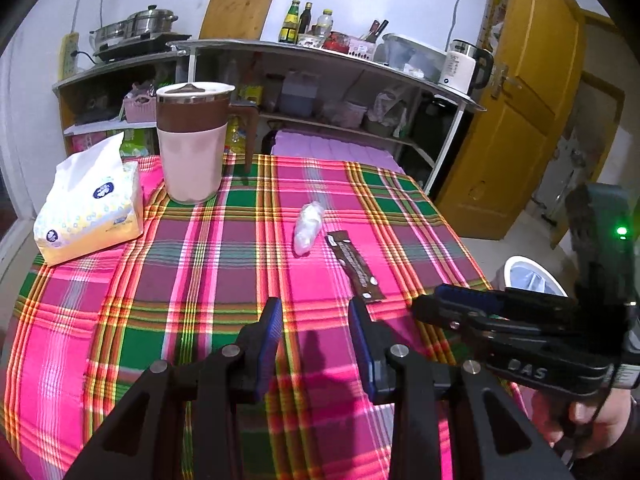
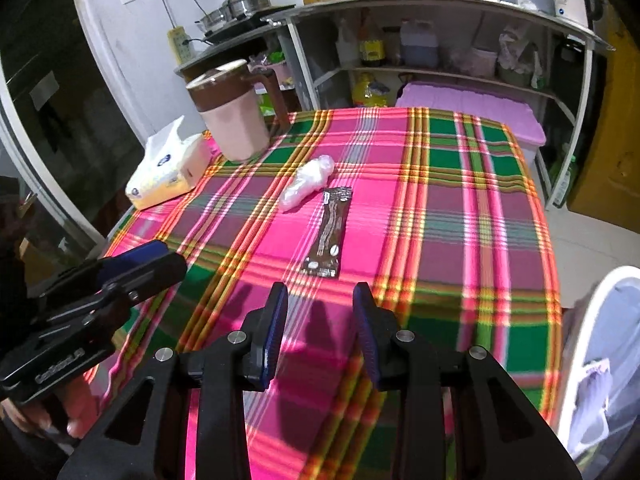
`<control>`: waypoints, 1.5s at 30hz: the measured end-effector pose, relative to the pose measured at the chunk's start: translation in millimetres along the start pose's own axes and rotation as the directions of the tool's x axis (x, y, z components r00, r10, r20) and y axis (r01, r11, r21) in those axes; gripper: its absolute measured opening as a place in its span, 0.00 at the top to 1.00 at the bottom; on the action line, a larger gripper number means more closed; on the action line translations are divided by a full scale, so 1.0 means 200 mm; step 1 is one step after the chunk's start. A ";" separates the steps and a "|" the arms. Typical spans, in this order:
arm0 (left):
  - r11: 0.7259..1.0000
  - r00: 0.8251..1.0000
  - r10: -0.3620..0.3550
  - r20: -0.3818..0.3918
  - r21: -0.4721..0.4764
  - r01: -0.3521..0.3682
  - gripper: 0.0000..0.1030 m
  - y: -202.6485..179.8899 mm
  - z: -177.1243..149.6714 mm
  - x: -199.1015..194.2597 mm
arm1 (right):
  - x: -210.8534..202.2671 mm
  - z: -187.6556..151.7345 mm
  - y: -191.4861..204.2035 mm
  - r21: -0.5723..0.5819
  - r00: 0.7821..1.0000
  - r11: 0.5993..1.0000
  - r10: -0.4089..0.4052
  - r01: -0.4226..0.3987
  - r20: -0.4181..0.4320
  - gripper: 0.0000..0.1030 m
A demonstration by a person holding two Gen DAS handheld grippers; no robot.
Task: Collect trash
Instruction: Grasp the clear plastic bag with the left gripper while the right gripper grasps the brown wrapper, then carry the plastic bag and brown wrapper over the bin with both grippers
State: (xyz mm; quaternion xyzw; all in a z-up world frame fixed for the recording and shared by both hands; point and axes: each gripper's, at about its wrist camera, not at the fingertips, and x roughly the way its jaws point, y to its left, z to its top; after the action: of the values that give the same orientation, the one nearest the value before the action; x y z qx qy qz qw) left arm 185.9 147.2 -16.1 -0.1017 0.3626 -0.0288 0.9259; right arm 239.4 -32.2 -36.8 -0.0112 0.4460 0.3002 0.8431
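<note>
A brown wrapper (image 2: 329,232) and a crumpled plastic bag (image 2: 307,182) are lying side by side mid-tabletop (image 2: 460,208). Both the right gripper (image 2: 320,300) and the left gripper (image 1: 314,312) are hovering short of them, jaws apart and holding nothing. The approach seems underway; next, closing on the wrapper, then carrying it to the bin (image 2: 600,300) at the table's right.

We look down and forward over the plaid tablecloth (image 1: 224,280) from its near edge in both views, the left wrist view left of the brown wrapper (image 1: 354,266), the right one nearer it; both share the shelf unit (image 2: 440,0) beyond.
</note>
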 end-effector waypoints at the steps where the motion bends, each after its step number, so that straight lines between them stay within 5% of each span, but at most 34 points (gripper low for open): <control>1: 1.000 1.000 0.001 -0.003 -0.001 -0.001 0.67 0.01 0.01 0.01 | 0.03 0.02 0.00 0.000 1.000 1.000 -0.006 0.006 -0.008 0.66; 12: 1.000 1.000 0.015 -0.015 -0.001 -0.015 0.67 0.11 0.10 0.13 | 0.31 0.12 -0.02 -0.003 0.998 0.999 -0.032 0.032 -0.049 0.66; 15: 1.000 1.000 0.008 -0.020 0.005 -0.008 0.67 0.11 0.13 0.18 | 0.32 0.13 -0.02 -0.021 0.998 0.998 -0.054 0.053 -0.041 0.76; 24: 0.999 0.999 -0.019 -0.044 0.040 0.020 0.67 0.05 0.22 0.37 | 0.21 0.11 -0.11 0.021 0.998 0.998 -0.061 0.061 -0.004 0.76; 38: 0.995 0.992 0.046 -0.119 0.094 -0.034 0.68 -0.02 0.29 0.73 | 0.10 0.05 -0.25 0.069 0.998 0.996 -0.055 0.053 0.018 0.76; 40: 0.994 0.990 0.051 -0.128 0.098 -0.038 0.77 -0.03 0.29 0.74 | 0.10 0.05 -0.26 0.074 0.998 0.996 -0.053 0.051 0.019 0.76; 45: 0.993 0.994 0.051 -0.096 0.112 -0.040 0.77 -0.07 0.27 0.67 | 0.06 0.04 -0.26 0.079 0.998 0.996 -0.053 0.051 0.031 0.76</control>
State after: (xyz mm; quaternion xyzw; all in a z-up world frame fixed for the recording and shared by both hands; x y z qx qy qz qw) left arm 321.9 125.7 -64.0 -0.0409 0.4081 -0.0326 0.9114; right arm 277.2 -67.5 -54.8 0.0153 0.4431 0.2605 0.8576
